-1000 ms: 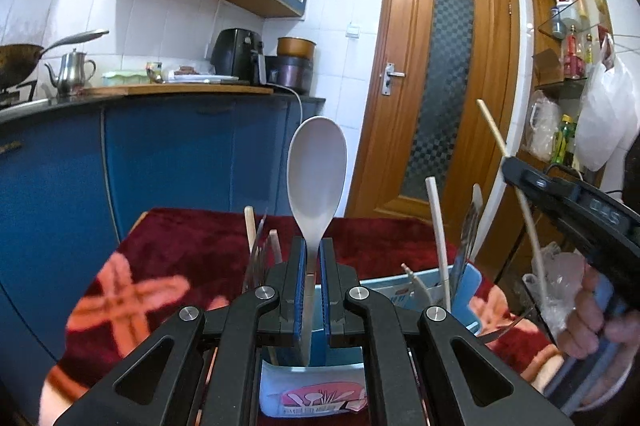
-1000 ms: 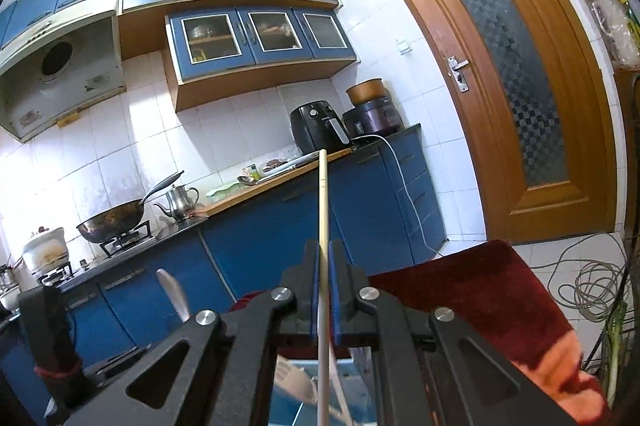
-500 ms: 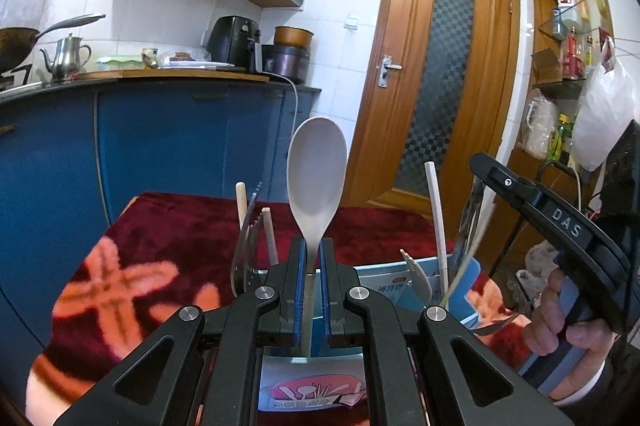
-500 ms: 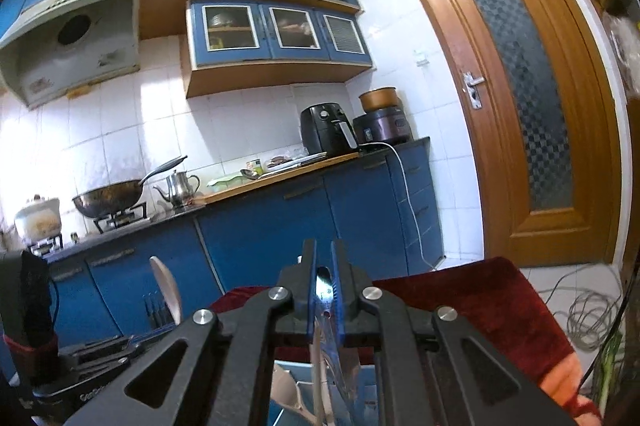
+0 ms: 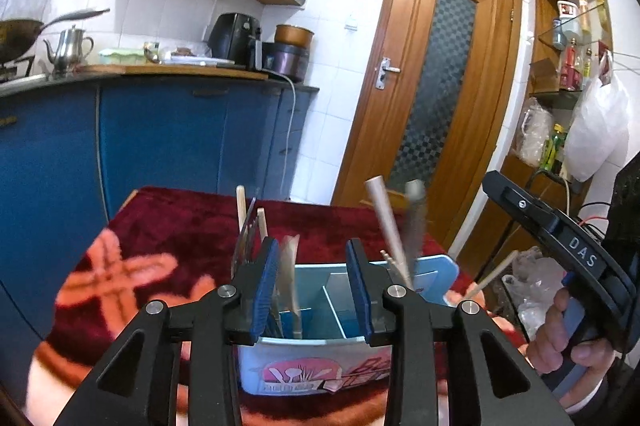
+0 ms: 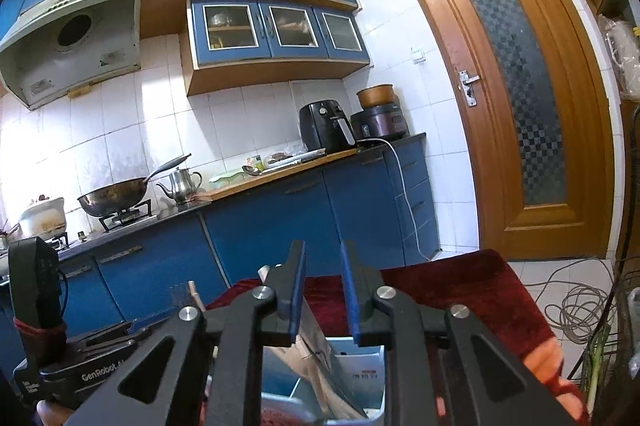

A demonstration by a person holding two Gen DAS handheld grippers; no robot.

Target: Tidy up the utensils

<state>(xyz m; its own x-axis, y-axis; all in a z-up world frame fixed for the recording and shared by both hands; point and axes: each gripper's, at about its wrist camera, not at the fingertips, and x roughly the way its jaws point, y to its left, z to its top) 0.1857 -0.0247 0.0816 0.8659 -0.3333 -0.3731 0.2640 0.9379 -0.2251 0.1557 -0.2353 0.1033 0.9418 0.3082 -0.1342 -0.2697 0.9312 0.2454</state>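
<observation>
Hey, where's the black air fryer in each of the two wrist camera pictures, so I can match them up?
Left wrist view: the black air fryer sits upper left of centre, on the countertop under the wall cabinets.
Right wrist view: the black air fryer is near the middle, just right of centre, at the counter's far end.
Shared landmark: the wooden door, right of the fryer in both.

My two wrist cameras sat close above the utensil caddy (image 5: 316, 346), facing counter (image 6: 280, 172) and door (image 5: 432, 98), both shared.

"DAS" on right hand-held gripper (image 5: 578, 258); "GenRobot" on left hand-held gripper (image 6: 104, 372).
</observation>
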